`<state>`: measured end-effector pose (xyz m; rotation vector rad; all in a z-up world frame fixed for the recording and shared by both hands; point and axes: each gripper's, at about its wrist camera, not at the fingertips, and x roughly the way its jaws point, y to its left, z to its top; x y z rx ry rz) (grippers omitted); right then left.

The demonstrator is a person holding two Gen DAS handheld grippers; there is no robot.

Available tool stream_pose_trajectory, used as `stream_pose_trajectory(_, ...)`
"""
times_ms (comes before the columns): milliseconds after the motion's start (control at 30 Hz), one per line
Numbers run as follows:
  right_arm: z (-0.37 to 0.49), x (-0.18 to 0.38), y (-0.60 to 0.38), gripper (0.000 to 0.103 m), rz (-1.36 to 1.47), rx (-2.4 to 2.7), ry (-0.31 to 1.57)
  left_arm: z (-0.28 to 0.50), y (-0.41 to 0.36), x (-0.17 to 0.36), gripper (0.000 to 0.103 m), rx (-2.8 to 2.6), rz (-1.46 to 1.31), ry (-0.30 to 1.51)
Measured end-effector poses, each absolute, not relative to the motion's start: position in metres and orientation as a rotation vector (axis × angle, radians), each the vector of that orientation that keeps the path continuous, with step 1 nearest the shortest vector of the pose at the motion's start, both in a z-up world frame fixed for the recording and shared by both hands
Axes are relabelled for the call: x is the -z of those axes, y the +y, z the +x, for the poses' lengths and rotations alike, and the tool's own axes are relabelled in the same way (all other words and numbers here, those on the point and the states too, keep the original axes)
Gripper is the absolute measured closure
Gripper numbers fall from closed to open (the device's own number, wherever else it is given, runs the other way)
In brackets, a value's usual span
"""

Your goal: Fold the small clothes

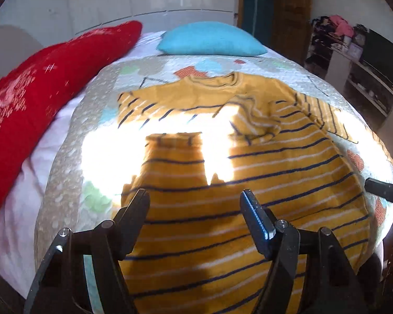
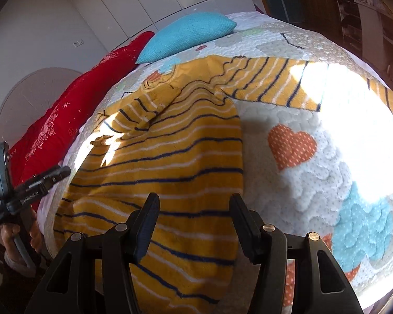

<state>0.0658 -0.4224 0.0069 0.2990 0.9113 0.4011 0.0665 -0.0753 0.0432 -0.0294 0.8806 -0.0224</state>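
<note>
Meanwhile, the yellow striped top [image 1: 262, 162] lies spread on the patterned quilt [image 2: 314, 183] of the bed, one sleeve folded across its chest and the other stretched out to the right. Both claws hang just above its near hem: the left gripper [image 1: 194, 204] has its jaws apart with nothing between them, and the right gripper [image 2: 194, 209] is likewise parted and empty. A blue pillow [image 1: 209, 39] sits at the far end, a red blanket [image 1: 39, 91] bunches along the left, and cluttered shelves [image 1: 353, 60] stand far right.
</note>
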Motion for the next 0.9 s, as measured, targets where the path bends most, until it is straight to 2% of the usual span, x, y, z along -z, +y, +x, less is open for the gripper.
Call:
stream_pose_trajectory(167, 0.134, -0.035, -0.379, 0.039, 0.196, -0.41, 0.826, 0.029, -0.043, -0.029, 0.032, -0.036, -0.19, 0.877)
stream_pose_trajectory(300, 0.213, -0.039, -0.345, 0.036, 0.155, -0.414, 0.857, 0.008, -0.033, -0.026, 0.029, -0.063, -0.29, 0.855)
stream_pose_trajectory(467, 0.292, -0.012, -0.31, 0.036, 0.154, -0.415, 0.977, -0.004, -0.027, -0.018, 0.028, -0.059, -0.362, 0.865)
stream_pose_trajectory(600, 0.317, 0.017, -0.282, 0.037, 0.083, -0.399, 1.047, -0.009, -0.023, -0.014, 0.028, -0.062, -0.39, 0.879)
stream_pose_trajectory(633, 0.316, 0.018, -0.278, 0.051, 0.074, -0.413, 1.043, -0.01, -0.023, -0.013, 0.028, -0.064, -0.395, 0.878)
stream_pose_trajectory(667, 0.313, 0.016, -0.273, 0.083, 0.074, -0.443, 1.04, -0.011, -0.022, -0.012, 0.028, -0.066, -0.399, 0.878)
stream_pose_trajectory(700, 0.31, 0.014, -0.271, 0.094, 0.104, -0.499, 1.054, -0.011, -0.021, -0.012, 0.028, -0.068, -0.404, 0.878)
stream_pose_trajectory(900, 0.283, -0.043, -0.301, 0.094, 0.237, -0.518, 0.924, -0.012, -0.015, -0.011, 0.028, -0.073, -0.461, 0.864)
